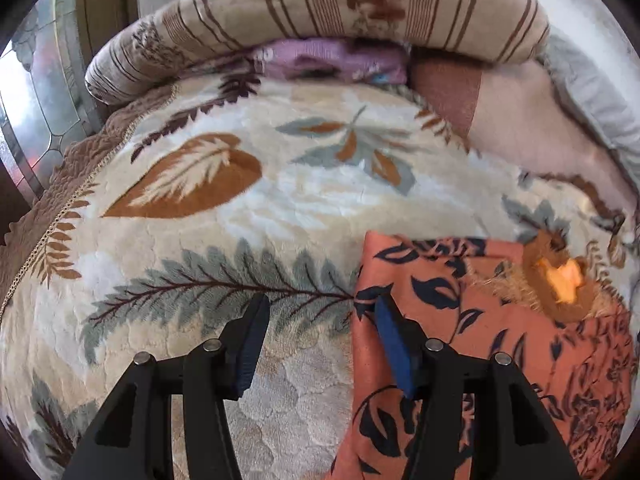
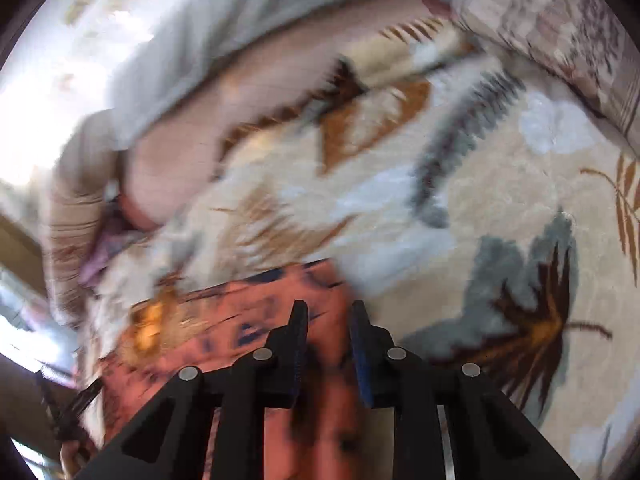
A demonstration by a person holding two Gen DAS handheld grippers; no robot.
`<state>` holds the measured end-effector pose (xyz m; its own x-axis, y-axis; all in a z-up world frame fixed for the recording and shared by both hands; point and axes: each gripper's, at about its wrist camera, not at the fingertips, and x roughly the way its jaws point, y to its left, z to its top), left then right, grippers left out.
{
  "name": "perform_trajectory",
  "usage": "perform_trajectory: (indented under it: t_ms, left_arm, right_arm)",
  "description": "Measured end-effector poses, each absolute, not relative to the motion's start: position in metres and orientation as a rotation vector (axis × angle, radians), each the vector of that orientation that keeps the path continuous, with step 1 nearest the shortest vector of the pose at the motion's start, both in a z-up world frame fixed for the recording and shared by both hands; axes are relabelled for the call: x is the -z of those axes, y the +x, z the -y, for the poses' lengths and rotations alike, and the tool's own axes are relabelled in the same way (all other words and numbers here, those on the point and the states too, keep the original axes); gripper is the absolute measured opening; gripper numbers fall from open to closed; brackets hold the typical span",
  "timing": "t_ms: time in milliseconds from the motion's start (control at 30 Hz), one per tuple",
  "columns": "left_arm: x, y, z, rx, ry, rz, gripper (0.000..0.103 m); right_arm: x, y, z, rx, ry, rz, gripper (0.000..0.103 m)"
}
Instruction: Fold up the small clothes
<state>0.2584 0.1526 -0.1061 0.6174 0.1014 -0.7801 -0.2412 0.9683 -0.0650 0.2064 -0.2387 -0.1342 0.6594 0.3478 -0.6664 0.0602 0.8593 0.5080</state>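
An orange garment with dark blue leaf print (image 1: 500,340) lies on a cream plush blanket with leaf patterns (image 1: 248,208). A fuzzy brown patch with a bright orange spot (image 1: 560,280) sits at the garment's far corner. My left gripper (image 1: 320,304) is open and straddles the garment's left edge, with one finger over the blanket and the other over the cloth. The right wrist view is blurred. In it, my right gripper (image 2: 329,308) has its jaws close together over the garment (image 2: 240,312), and orange cloth is bunched in the narrow gap.
A rolled striped quilt (image 1: 360,0) lies along the back, with a purple cloth (image 1: 332,60) tucked under it. Pink bedding (image 1: 520,128) and grey bedding (image 1: 592,100) are at the right. The blanket's brown border (image 1: 60,200) and a glass panel (image 1: 40,100) are at the left.
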Motion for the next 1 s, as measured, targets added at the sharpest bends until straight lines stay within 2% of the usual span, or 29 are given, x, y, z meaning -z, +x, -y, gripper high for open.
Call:
perform_trajectory:
  t_ms: [33,100,167,200,300,467,500,567,600,633,667,833,1000]
  left_arm:
    - [0.103,0.254,-0.152,-0.191,-0.170,-0.867,0.058]
    - [0.106,0.244,-0.150,-0.162,-0.176,-0.854,0.066]
    - [0.122,0.247,-0.148,-0.135,-0.182,-0.923,0.068]
    - [0.131,0.249,-0.150,-0.139,-0.194,-0.973,0.068]
    - [0.122,0.241,-0.155,-0.163,-0.223,-0.985,0.070]
    - [0.079,0.188,-0.140,-0.115,-0.143,-0.857,0.071]
    - [0.079,0.179,-0.139,-0.103,-0.145,-0.855,0.074]
    - [0.096,0.174,-0.133,-0.119,-0.120,-0.942,0.076]
    - [0.113,0.178,-0.131,-0.123,-0.117,-1.032,0.076]
    - [0.131,0.182,-0.132,-0.115,-0.128,-1.142,0.077]
    - [0.134,0.177,-0.133,-0.111,-0.131,-1.132,0.077]
    - [0.079,0.115,-0.140,-0.087,-0.078,-0.986,0.076]
    - [0.062,0.013,-0.157,0.008,-0.104,-0.957,0.077]
  right_arm:
    - [0.130,0.196,0.231,-0.216,0.523,-0.838,0.025]
    - [0.129,0.180,0.211,-0.326,0.527,-0.851,0.036]
    - [0.143,0.170,0.194,-0.417,0.553,-0.931,0.095]
    - [0.155,0.169,0.187,-0.444,0.552,-0.985,0.097]
    - [0.160,0.166,0.194,-0.402,0.545,-0.966,0.094]
    - [0.126,0.136,0.198,-0.389,0.568,-0.869,0.096]
    - [0.125,0.132,0.195,-0.415,0.577,-0.865,0.096]
    - [0.142,0.132,0.191,-0.399,0.570,-0.941,0.096]
    - [0.156,0.136,0.190,-0.369,0.548,-1.017,0.096]
    - [0.170,0.138,0.193,-0.355,0.559,-1.064,0.092]
    - [0.167,0.131,0.197,-0.344,0.579,-1.025,0.091]
    - [0.108,0.069,0.196,-0.358,0.492,-0.921,0.092]
    - [0.119,0.003,0.215,-0.376,0.427,-1.054,0.092]
